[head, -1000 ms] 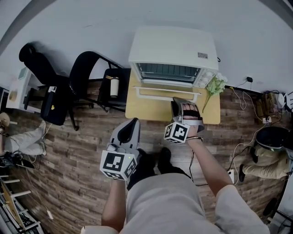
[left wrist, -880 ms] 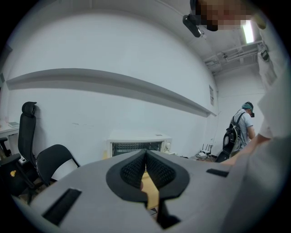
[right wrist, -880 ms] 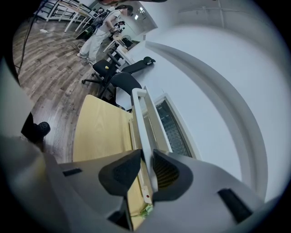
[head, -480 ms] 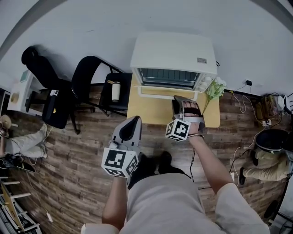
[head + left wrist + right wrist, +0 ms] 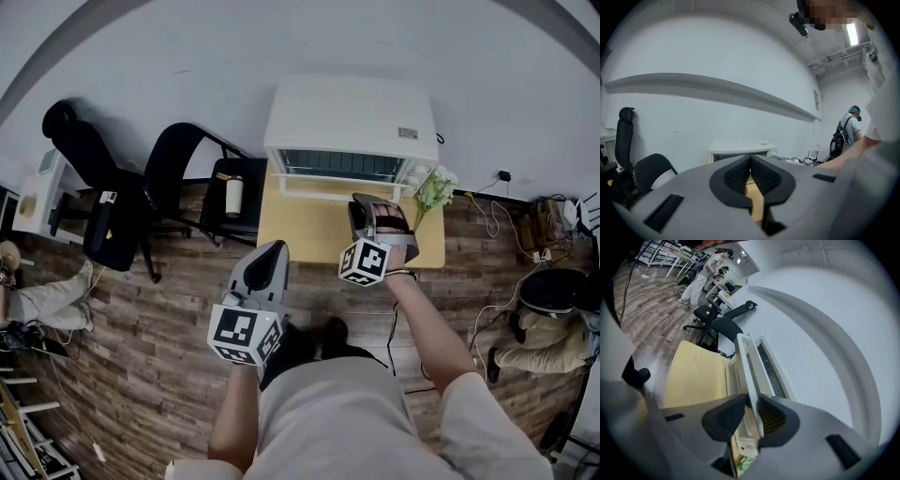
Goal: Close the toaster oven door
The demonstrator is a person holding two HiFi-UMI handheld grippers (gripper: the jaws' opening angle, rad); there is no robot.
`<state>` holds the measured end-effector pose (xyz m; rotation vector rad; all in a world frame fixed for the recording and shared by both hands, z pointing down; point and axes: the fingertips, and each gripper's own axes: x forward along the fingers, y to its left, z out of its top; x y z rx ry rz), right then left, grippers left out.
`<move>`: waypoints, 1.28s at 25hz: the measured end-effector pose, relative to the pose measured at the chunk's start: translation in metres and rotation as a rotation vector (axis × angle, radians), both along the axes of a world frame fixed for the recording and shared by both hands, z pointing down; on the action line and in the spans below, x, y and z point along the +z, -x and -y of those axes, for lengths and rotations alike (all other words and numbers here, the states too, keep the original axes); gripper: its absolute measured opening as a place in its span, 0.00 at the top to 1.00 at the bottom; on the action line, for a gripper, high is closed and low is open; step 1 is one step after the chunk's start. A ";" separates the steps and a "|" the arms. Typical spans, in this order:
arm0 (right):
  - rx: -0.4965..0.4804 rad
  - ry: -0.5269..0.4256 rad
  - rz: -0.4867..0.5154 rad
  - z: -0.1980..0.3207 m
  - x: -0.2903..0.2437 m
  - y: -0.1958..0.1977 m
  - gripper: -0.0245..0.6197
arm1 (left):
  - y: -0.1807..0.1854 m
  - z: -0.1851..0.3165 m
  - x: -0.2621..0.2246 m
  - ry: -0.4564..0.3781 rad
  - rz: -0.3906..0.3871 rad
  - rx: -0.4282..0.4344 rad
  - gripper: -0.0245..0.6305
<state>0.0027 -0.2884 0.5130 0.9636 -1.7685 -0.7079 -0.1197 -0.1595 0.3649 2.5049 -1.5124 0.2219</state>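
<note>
A white toaster oven [image 5: 352, 122] stands at the back of a small yellow table [image 5: 305, 234]. Its drop-down door [image 5: 339, 186] is partly raised, and the white handle bar [image 5: 749, 373] runs along the door's free edge. My right gripper [image 5: 377, 204] is shut on that handle near its right end; in the right gripper view the bar sits pinched between the black pads of the right gripper [image 5: 752, 414]. My left gripper [image 5: 270, 251] hangs in front of the table, off its left corner, touching nothing. The left gripper [image 5: 750, 165] has its pads together, with the toaster oven [image 5: 740, 152] beyond them.
Two black office chairs [image 5: 183, 173] [image 5: 94, 192] stand left of the table, one with a bottle [image 5: 234, 197] on its seat. White flowers [image 5: 433, 186] sit at the oven's right. Cables and a crouching person [image 5: 548, 323] are at the right, another person [image 5: 37, 295] at the left.
The door has swung up from nearly flat toward the oven. My right gripper, still on the handle, has moved up and toward the oven with it. The left gripper stayed put.
</note>
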 end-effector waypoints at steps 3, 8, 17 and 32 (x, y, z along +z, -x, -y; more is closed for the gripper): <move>0.001 0.002 0.006 0.005 -0.003 0.000 0.84 | 0.000 0.002 0.000 0.000 -0.001 0.001 0.95; -0.005 0.010 0.010 0.013 -0.006 -0.002 0.83 | 0.001 0.004 0.002 0.004 -0.001 0.001 0.95; -0.019 0.024 0.022 0.027 -0.012 -0.003 0.83 | 0.001 0.009 0.001 0.001 0.001 0.004 0.95; -0.009 0.021 0.033 0.049 -0.021 -0.004 0.83 | 0.005 0.016 0.000 -0.003 0.004 0.000 0.95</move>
